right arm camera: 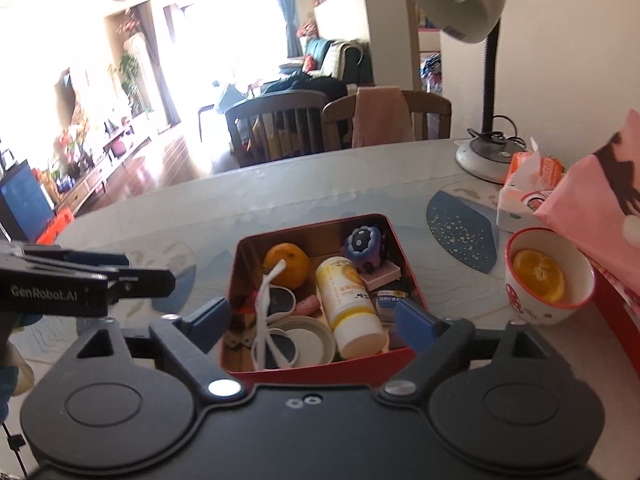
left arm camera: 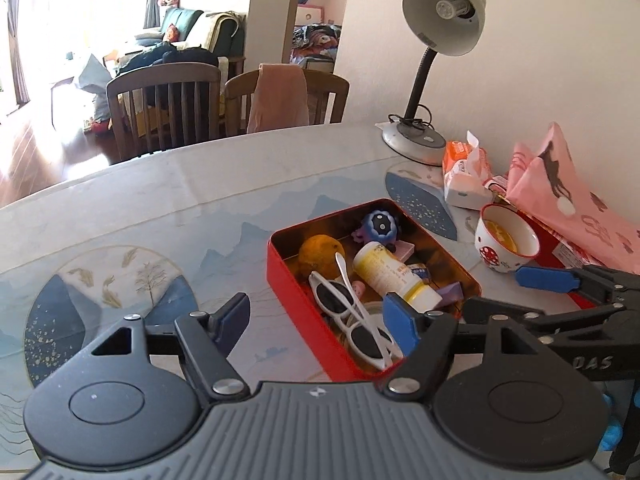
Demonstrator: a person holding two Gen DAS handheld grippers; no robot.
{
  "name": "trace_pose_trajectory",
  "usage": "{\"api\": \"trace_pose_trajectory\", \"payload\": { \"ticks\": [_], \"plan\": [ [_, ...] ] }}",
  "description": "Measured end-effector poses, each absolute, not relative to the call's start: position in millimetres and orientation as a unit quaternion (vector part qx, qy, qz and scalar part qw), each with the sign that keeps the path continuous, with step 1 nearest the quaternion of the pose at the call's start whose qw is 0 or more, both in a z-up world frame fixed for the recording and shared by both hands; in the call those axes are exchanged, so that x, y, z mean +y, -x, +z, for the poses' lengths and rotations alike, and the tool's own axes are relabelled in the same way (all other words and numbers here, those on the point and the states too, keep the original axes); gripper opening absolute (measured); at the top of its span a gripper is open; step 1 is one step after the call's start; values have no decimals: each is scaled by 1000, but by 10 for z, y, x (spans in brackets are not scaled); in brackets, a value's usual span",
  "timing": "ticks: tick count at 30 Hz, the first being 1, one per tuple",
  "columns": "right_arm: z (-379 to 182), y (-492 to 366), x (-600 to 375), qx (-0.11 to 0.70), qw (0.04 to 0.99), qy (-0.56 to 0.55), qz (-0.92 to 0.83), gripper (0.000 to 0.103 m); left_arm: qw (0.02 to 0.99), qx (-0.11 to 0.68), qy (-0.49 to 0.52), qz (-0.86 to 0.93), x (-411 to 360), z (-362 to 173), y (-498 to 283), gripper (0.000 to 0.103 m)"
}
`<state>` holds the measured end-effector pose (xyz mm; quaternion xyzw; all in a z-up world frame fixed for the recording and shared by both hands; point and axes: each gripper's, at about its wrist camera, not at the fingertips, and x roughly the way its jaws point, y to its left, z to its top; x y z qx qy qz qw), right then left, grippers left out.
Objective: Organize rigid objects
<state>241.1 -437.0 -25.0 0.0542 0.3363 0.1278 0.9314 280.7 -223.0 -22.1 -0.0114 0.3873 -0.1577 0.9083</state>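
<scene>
Ahead, between the wide-open, empty right gripper (right arm camera: 316,320) fingers: red tin (right arm camera: 320,368) holding orange (right arm camera: 287,266), bottle (right arm camera: 348,304), sunglasses (right arm camera: 280,320); left gripper (left arm camera: 316,318) likewise open, empty.

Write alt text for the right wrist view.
Open right gripper hangs above a red tin holding an orange, white sunglasses, a yellow-capped bottle and a blue toy. A cup with an orange slice stands right; the left gripper enters left.

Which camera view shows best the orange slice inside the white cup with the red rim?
The right wrist view: it looks down into the white red-rimmed cup at the orange slice. The left wrist view shows only a yellow sliver.
</scene>
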Motion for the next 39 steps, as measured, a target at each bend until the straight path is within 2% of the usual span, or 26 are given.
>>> {"api": "trace_pose_trajectory", "payload": {
  "ticks": [2,4,10,14,39],
  "plan": [
    [-216,-2316,-4344,329,934,-61,122,101,909,382,10,-165,-2178,-196,-2733,82],
    [-178,-2215,-4315,321,938,-66,116,102,911,375,6,-170,-2125,-167,-2635,83],
    [-78,-1926,-4187,299,948,-65,88,103,914,360,0,-185,-1993,-96,-2396,91],
    [-36,-1769,-4105,289,952,-69,73,103,917,346,10,-196,-1868,-56,-2230,101],
    [61,-1386,-3796,277,958,-62,40,103,921,325,3,-213,-1543,35,-1821,103]
  ]
}}
